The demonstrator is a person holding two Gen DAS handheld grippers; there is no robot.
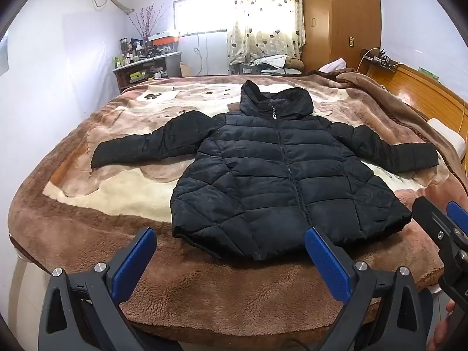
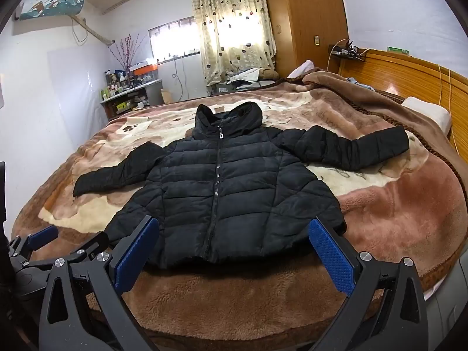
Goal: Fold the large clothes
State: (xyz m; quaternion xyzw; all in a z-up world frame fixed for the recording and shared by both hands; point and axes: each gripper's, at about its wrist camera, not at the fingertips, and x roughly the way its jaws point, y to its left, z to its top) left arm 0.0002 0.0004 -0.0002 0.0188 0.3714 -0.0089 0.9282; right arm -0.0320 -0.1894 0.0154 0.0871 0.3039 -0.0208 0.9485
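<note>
A: Where does the jacket sit for you?

B: The black puffer jacket lies flat on the bed's brown blanket, centre of the left wrist frame, zipped up, hood toward the top, both sleeves spread out to the sides. Your right wrist view shows the same jacket a little lower in the frame.

A: And the jaws?

B: Your left gripper has its jaws spread wide at the bottom of its frame, nothing between the blue pads but blanket and the jacket's hem beyond. Your right gripper is spread just as wide, jaws empty, the hem showing between them.

A: What can't you make out?

B: In the right wrist view the jaws cover both lower corners of the hem, so you cannot tell how those corners lie. The right gripper is cut off at the right edge of the left wrist frame, and the left gripper is partly hidden at the lower left of the right wrist frame. A fingertip shows at the lower right edge, the rest cut off. The window at top centre is blown out with glare.
</note>
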